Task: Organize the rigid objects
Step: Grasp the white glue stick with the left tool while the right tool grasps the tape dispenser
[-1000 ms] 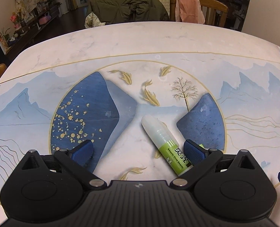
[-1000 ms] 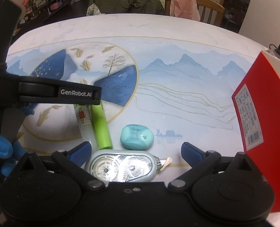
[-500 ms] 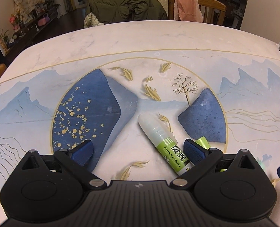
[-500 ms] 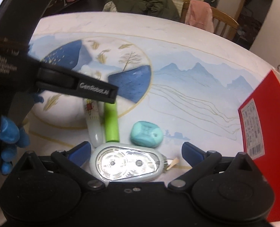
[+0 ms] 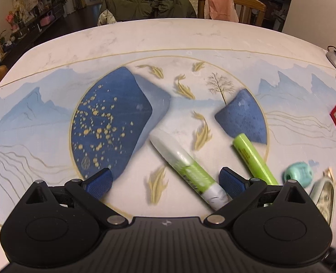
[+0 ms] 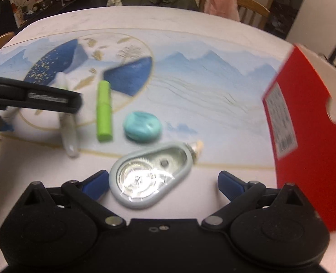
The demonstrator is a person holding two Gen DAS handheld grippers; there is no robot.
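Both grippers, L (image 5: 165, 182) & R (image 6: 163, 180), spread wide, holding nothing. Looks like pick step: green-white glue stick (image 5: 186, 170) lies btwn L pads, needs closing; grey teardrop correction-tape dispenser (image 6: 149, 175) near R

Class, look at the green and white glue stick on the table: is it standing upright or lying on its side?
Lying on its side. The glue stick rests flat along the table, cap pointing away, beside the open left gripper.

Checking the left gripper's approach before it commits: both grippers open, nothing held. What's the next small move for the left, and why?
Probably shift the left gripper slightly right and forward, then close on the glue stick. The stick lies diagonally on the table, its near end against the right finger rather than centred between the open fingers. The green highlighter sits just outside that finger, so centring first should avoid nudging it.
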